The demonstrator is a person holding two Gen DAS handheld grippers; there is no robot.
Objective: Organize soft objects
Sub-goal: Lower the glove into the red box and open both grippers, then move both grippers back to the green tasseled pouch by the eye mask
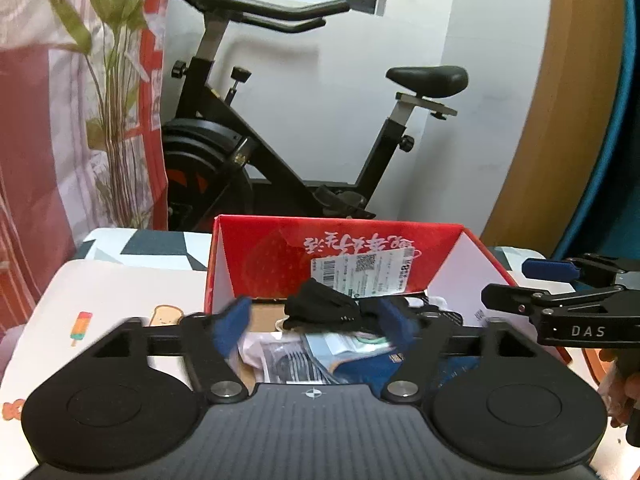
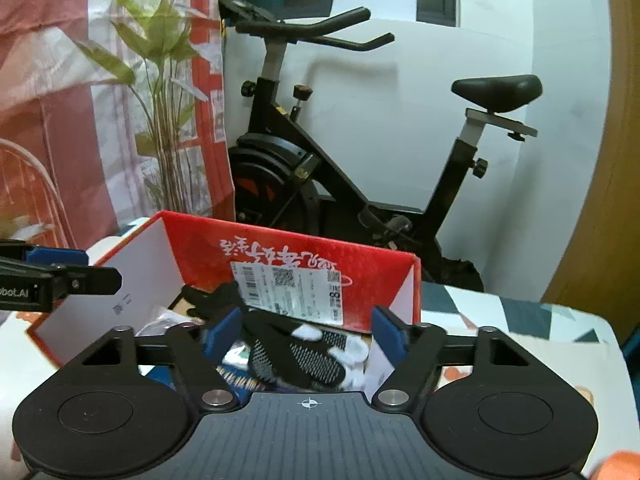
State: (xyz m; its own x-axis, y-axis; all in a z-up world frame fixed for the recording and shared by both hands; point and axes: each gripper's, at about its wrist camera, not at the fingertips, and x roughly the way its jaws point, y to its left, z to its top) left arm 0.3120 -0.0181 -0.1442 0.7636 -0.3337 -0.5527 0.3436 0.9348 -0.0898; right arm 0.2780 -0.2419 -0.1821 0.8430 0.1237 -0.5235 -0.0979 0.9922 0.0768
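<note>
A red cardboard box (image 1: 264, 252) with white inner flaps stands open on the bed, also in the right wrist view (image 2: 192, 248). Inside lie a black sock (image 1: 320, 306), packets and blue fabric. My left gripper (image 1: 316, 320) is open over the box with the black sock between its blue pads, not clamped. My right gripper (image 2: 308, 332) is open over the box above a black glove with white grip dots (image 2: 296, 360) and white fabric. Each gripper shows at the edge of the other's view.
A black exercise bike (image 1: 280, 132) stands behind the box against a white wall. A red and white leaf-print curtain (image 1: 80, 100) hangs at the left. The bed cover (image 1: 112, 300) has cartoon prints. A wooden panel (image 1: 560, 100) is at the right.
</note>
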